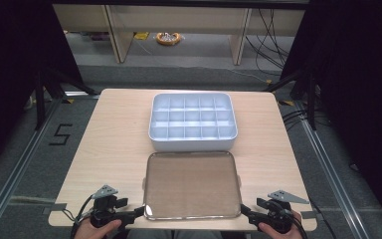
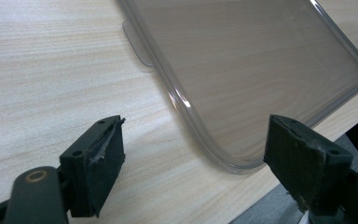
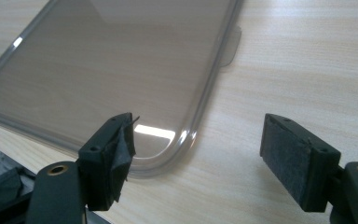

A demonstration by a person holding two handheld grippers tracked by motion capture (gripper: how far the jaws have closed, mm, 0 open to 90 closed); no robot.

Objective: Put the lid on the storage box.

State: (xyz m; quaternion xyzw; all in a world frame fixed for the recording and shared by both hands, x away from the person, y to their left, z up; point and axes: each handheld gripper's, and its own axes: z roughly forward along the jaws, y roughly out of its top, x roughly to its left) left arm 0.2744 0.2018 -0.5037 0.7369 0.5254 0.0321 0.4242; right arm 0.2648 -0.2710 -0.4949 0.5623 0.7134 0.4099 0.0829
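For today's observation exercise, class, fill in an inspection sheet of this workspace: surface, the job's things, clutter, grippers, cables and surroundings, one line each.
Surface: light wooden table, flat, bare apart from the two items below.
Job's things: white divided organiser box, compartments look empty, toward the far side; clear smoky lid lying flat on the near side, apart from the box.
Clutter: nothing seen on the table.
Grippers: left gripper open at the lid's near left corner; right gripper open at its near right corner; neither is closed on the lid.
Cables: one trails from the left gripper; more lie on the floor at far right.
Surroundings: grey floor, a taped "5" mark, wooden furniture legs, an orange object beyond.
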